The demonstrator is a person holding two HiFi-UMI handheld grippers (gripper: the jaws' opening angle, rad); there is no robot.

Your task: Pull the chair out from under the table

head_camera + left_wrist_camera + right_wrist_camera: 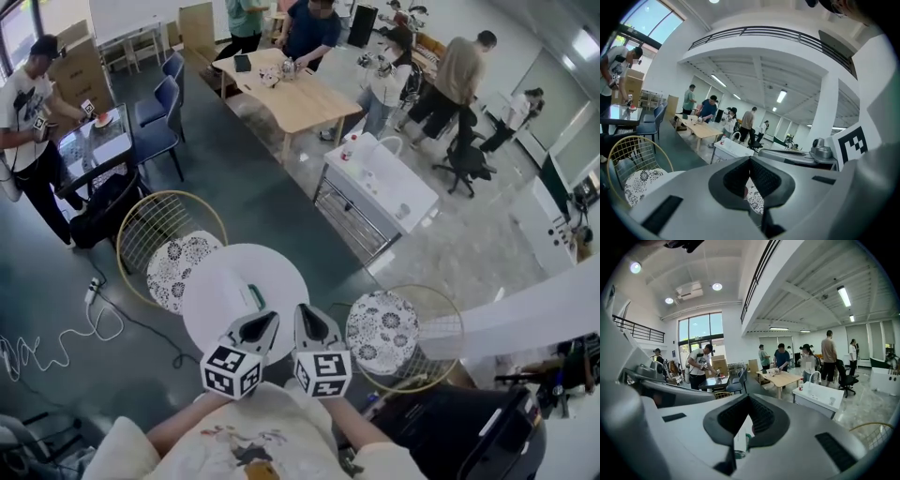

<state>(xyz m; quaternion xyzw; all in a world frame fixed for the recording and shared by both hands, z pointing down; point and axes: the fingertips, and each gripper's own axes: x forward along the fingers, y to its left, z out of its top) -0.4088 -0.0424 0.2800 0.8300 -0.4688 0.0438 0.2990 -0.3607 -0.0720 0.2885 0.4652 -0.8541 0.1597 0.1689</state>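
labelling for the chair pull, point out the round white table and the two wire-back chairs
round white table (220, 291): head view, bare top
left-side chair (180, 270): head view, patterned seat cushion
right-side chair (382, 333): head view, patterned seat cushion

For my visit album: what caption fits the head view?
Left gripper and right gripper, fingers shut, near a round white table between two wire chairs.

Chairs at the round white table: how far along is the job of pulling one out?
Done: the right chair stands clear of the table, with floor showing between them. In hand: nothing. The left gripper and right gripper are both shut and empty above the table's near edge, touching no chair. Left: the left chair has its cushion at the table's rim, perhaps slightly under it, and would need gripping and pulling away.
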